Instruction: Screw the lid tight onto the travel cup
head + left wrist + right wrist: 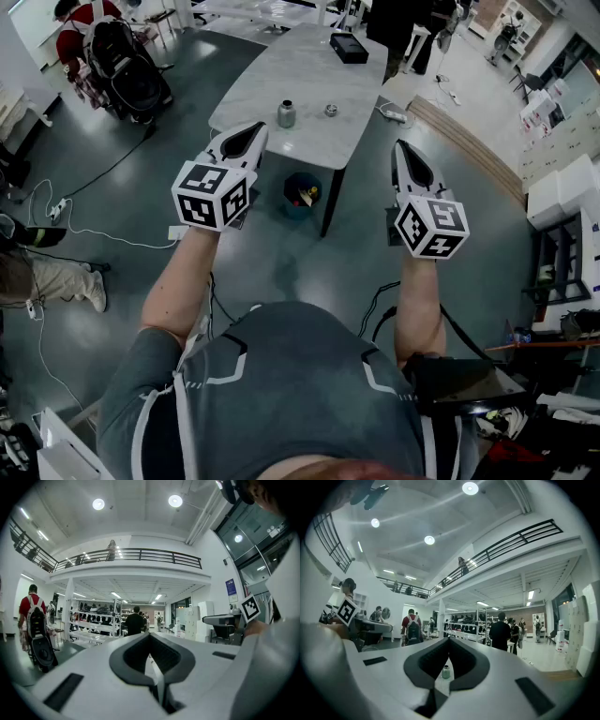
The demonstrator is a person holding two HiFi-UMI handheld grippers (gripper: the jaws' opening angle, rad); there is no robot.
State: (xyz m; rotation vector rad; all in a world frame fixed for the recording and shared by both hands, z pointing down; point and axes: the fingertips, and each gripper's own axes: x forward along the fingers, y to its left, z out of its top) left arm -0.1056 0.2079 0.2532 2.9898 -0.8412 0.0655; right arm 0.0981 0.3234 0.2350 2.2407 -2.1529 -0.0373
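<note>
I hold my left gripper (251,133) and my right gripper (403,150) level in front of me, short of the white marble-patterned table (319,141). Both are clenched with nothing between the jaws. Each carries a cube with black-and-white square markers. The grey cylindrical metal travel cup (286,114) stands upright near the table's near end, toward its left edge. The small round metal lid (331,111) lies to its right, apart from the cup. A flat black rectangular box (349,47) sits at the far end by the right edge. A dark round bin (302,194) stands on the floor at the near edge. In my left gripper view, the print on a blue wall sign (230,587) is too small to read.
</note>
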